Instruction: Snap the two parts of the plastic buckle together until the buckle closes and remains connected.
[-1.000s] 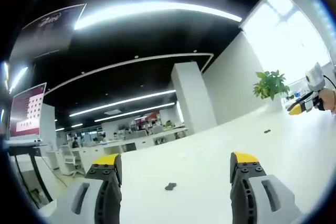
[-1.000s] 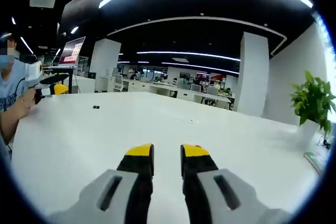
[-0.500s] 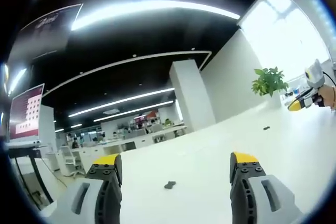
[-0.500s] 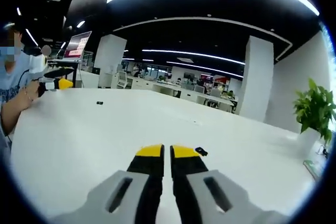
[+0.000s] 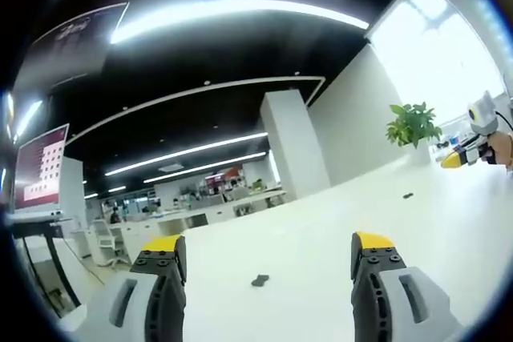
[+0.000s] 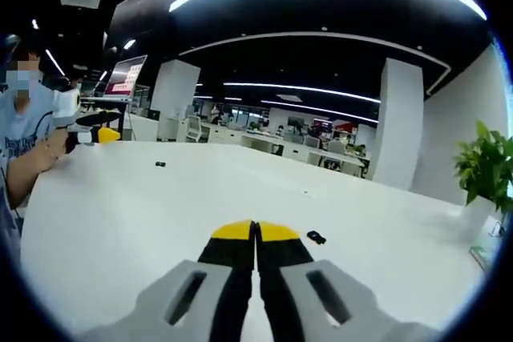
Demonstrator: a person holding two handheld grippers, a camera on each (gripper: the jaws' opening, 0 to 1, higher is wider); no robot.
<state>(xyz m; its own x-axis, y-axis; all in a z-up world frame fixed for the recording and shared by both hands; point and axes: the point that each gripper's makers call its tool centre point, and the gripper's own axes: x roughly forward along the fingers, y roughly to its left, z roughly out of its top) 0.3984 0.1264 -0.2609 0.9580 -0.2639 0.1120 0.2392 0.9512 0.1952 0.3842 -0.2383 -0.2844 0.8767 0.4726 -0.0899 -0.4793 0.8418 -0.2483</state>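
Left gripper (image 5: 264,255) sits at the bottom of the left gripper view, jaws spread wide with nothing between them, hovering over the white table (image 5: 321,246). One buckle part (image 5: 260,281) lies low in the frame, between the two yellow-tipped jaws; the second buckle part (image 5: 407,196) rests far off at right centre. Over in the right gripper view, the right gripper (image 6: 256,231) is clenched, yellow tips pressed together on nothing. A buckle piece lies just right of those tips on the tabletop, the other at upper left. Potted plant (image 5: 413,126) stands at the right, a white pillar (image 5: 291,150) mid-frame.
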